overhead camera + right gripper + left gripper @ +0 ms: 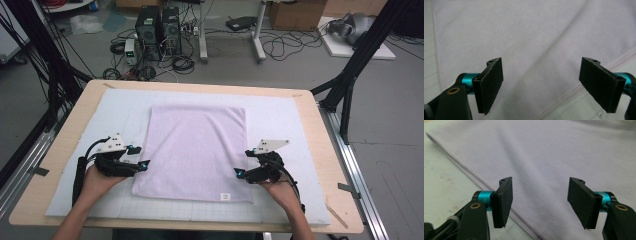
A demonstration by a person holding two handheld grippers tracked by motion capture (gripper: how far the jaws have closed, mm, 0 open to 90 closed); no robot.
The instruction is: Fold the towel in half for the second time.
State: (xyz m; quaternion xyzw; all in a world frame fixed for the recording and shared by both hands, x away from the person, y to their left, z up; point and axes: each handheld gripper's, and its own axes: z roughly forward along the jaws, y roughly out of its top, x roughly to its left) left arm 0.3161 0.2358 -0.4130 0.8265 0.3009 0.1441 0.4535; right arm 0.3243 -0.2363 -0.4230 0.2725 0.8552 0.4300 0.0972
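Observation:
A pale lilac towel [196,150] lies flat in the middle of the mat, with a small white label at its near right corner. My left gripper [139,158] sits at the towel's left edge, its jaws open over the hemmed edge. In the left gripper view the gripper [540,203] has nothing pressed between its pads above the towel [554,157]. My right gripper [241,163] stands at the towel's right edge. In the right gripper view the gripper [541,86] is wide open over the towel [524,37] near its hem.
The towel rests on a white gridded mat [80,190] that covers a wooden table [65,145]. Black frame posts [350,80] stand at both sides. Computer towers [157,27], cables and boxes lie on the floor beyond the table.

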